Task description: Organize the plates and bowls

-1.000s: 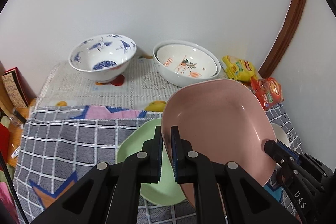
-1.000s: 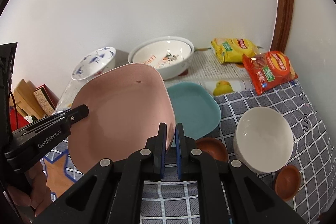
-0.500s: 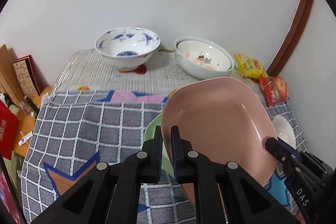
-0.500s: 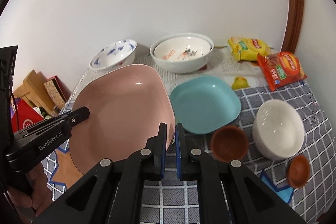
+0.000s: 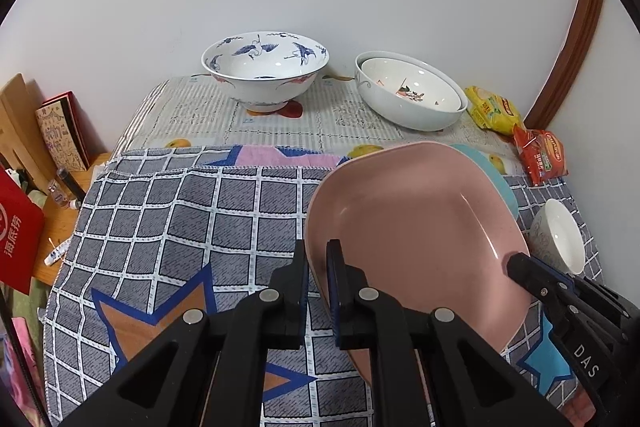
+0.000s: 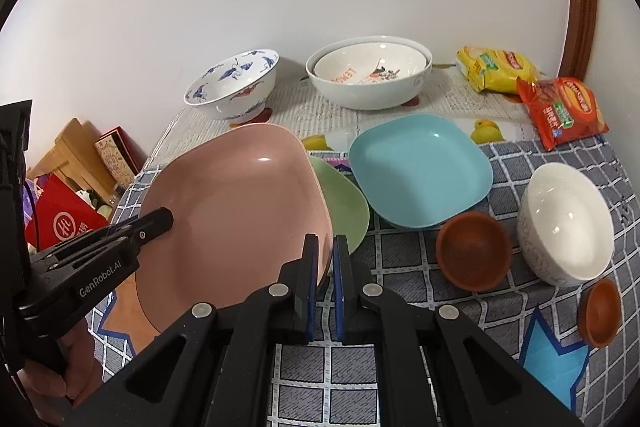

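Left gripper (image 5: 317, 259) is clamped on the near rim of the pink plate (image 5: 416, 223); right gripper (image 6: 325, 259) pinches the opposite rim, so the plate hangs tilted btwn both, above the checked cloth (image 5: 180, 211) and partly over the green plate (image 6: 346, 207). Risk: glazed rim is slick and the grips are thin edge pinches, so uneven lowering could twist it loose and chip it vs the green or teal plate (image 6: 420, 169). Plates are rounded squares, glossy ceramic w/ shallow wells; cloth is coarse woven. Two small brown bowls (image 6: 474, 251) look matte.
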`<control>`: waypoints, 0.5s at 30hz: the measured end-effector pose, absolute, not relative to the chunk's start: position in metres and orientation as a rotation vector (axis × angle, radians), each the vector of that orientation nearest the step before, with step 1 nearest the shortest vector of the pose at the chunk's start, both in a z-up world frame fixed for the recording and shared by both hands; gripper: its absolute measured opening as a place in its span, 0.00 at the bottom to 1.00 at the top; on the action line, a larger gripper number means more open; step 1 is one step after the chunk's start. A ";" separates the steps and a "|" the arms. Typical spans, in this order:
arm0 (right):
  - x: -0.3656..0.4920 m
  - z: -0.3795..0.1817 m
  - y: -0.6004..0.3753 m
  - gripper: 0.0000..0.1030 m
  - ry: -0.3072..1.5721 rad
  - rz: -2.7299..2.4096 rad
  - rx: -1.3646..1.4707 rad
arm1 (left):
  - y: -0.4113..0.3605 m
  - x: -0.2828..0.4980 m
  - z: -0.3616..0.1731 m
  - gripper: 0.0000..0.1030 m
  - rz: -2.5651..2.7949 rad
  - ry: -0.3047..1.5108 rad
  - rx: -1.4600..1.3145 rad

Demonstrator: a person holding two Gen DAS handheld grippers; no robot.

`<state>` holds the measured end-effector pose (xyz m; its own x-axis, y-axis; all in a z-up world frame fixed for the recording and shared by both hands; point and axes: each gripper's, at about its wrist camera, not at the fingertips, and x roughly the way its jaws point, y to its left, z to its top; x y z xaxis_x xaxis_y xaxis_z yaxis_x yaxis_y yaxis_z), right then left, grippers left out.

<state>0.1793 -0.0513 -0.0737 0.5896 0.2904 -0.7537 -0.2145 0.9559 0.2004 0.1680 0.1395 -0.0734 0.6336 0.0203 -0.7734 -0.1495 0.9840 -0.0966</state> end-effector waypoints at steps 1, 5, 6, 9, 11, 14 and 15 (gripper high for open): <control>0.180 -0.076 -0.052 0.06 0.897 0.296 0.092 | 0.139 0.168 -0.074 0.09 0.097 0.884 -0.156; 0.186 -0.089 -0.051 0.06 0.929 0.298 0.080 | 0.134 0.168 -0.079 0.09 0.120 0.887 -0.141; 0.187 -0.091 -0.051 0.06 0.932 0.301 0.078 | 0.134 0.169 -0.081 0.09 0.126 0.892 -0.141; 0.193 -0.099 -0.048 0.06 0.944 0.307 0.061 | 0.139 0.174 -0.088 0.09 0.134 0.909 -0.166; 0.200 -0.104 -0.047 0.06 0.964 0.325 0.068 | 0.142 0.178 -0.094 0.09 0.145 0.922 -0.180; 0.213 -0.111 -0.046 0.05 0.982 0.344 0.076 | 0.146 0.187 -0.103 0.09 0.160 0.949 -0.206; 0.218 -0.112 -0.045 0.05 0.986 0.344 0.072 | 0.146 0.190 -0.105 0.09 0.166 0.955 -0.209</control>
<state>0.2180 -0.0451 -0.1122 0.5024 0.3168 -0.8045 -0.2524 0.9437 0.2140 0.1898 0.1460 -0.1049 0.5672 0.0481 -0.8222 -0.2318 0.9673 -0.1033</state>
